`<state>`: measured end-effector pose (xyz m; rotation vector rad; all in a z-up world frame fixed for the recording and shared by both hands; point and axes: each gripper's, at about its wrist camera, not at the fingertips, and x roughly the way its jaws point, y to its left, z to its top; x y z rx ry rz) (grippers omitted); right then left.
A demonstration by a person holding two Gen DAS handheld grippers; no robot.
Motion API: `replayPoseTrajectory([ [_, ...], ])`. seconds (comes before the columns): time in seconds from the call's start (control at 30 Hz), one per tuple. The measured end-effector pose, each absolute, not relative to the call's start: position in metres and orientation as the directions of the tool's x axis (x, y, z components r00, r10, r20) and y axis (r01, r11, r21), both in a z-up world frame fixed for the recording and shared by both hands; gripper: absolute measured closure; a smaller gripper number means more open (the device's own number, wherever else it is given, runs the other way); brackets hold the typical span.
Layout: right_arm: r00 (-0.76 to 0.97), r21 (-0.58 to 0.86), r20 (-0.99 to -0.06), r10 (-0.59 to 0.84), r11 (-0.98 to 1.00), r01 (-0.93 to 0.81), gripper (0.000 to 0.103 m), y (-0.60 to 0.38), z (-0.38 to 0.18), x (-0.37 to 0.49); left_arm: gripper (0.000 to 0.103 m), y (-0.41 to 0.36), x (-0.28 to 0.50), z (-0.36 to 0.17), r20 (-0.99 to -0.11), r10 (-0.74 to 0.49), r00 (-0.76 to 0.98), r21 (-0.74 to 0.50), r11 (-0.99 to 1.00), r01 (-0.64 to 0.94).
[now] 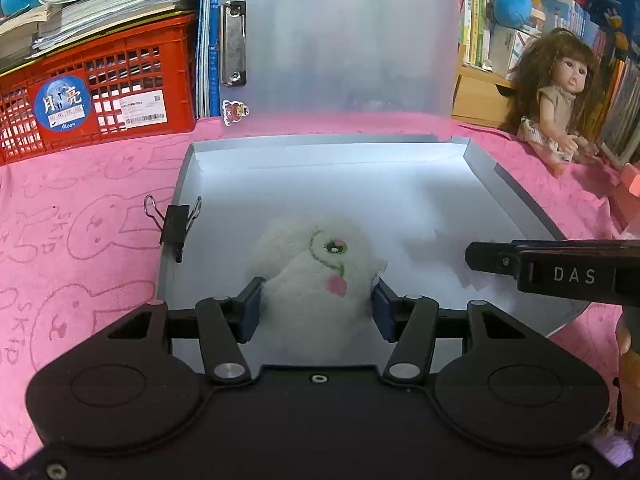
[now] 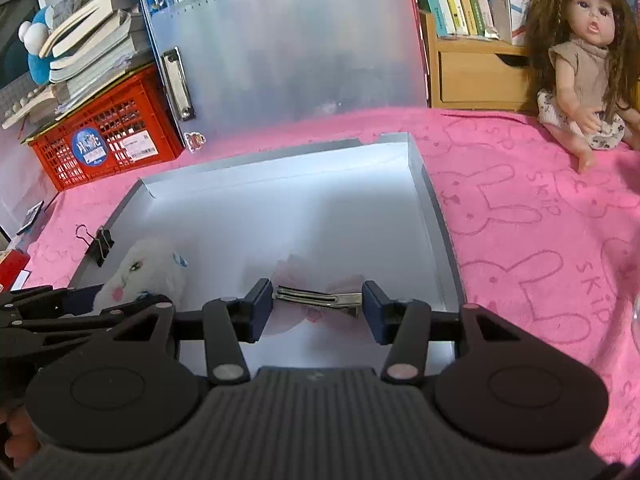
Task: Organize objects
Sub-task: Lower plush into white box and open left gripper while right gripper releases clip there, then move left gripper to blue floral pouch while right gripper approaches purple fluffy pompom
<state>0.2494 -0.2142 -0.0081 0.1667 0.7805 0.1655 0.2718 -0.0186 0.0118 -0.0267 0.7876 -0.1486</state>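
Storage box (image 1: 520, 192), grey, lid raised, stands on the pink rabbit-print towel (image 1: 80, 216). Left gripper (image 1: 318, 300) pinches a white plush toy (image 1: 316, 264) between its blue pads, low inside the box near the left wall. Right gripper (image 2: 318, 304) clamps a metal hair clip (image 2: 316, 298) end to end, held over the box floor near the front right.

Hazards, as judged:
- The clip is gripped by its tips only; a slight twist could let it spring out and land outside the box.
- Both grippers work close together; a collision could jar either hold.
- A binder clip (image 1: 176, 224) sits on the left wall; the plush may snag it when released.
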Motion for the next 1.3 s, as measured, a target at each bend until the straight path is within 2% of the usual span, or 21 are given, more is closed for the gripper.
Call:
replayPoseTrajectory([
  [0.07, 0.699, 0.213, -0.683, 0.210, 0.974, -0.084, 0.049, -0.215, -0.009, 0.250, 0.049, -0.019, 0.272, 0.013, -0.706, -0.142, 0.693, -0.078, 0.989, 0.123],
  [0.17, 0.702, 0.205, -0.683, 0.199, 0.976, -0.077, 0.040, -0.214, -0.008, 0.249, 0.046, -0.019, 0.271, 0.016, -0.702, -0.143, 0.697, -0.080, 0.989, 0.122],
  [0.23, 0.707, 0.204, -0.679, 0.196, 0.976, -0.074, 0.034, -0.213, -0.005, 0.248, 0.039, -0.018, 0.268, 0.021, -0.690, -0.154, 0.707, -0.086, 0.988, 0.131],
  [0.3, 0.712, 0.213, -0.672, 0.204, 0.974, -0.078, 0.032, -0.215, -0.002, 0.245, 0.026, -0.017, 0.263, 0.027, -0.676, -0.168, 0.718, -0.099, 0.986, 0.137],
  [0.63, 0.757, 0.229, -0.615, 0.218, 0.969, -0.093, 0.026, -0.225, 0.030, 0.216, 0.021, -0.006, 0.226, 0.060, -0.624, -0.190, 0.758, -0.094, 0.981, 0.169],
  [0.9, 0.809, 0.226, -0.529, 0.258, 0.961, -0.159, 0.023, -0.229, 0.054, 0.164, 0.021, 0.004, 0.174, 0.072, -0.578, -0.232, 0.783, -0.116, 0.972, 0.202],
  [1.13, 0.825, 0.214, -0.491, 0.281, 0.956, -0.198, 0.022, -0.226, 0.051, 0.115, 0.020, 0.011, 0.124, 0.068, -0.557, -0.268, 0.786, -0.150, 0.964, 0.222],
  [1.3, 0.827, 0.193, -0.488, 0.281, 0.958, -0.212, 0.022, -0.222, 0.039, 0.084, 0.020, 0.017, 0.089, 0.059, -0.546, -0.246, 0.800, -0.116, 0.969, 0.219],
])
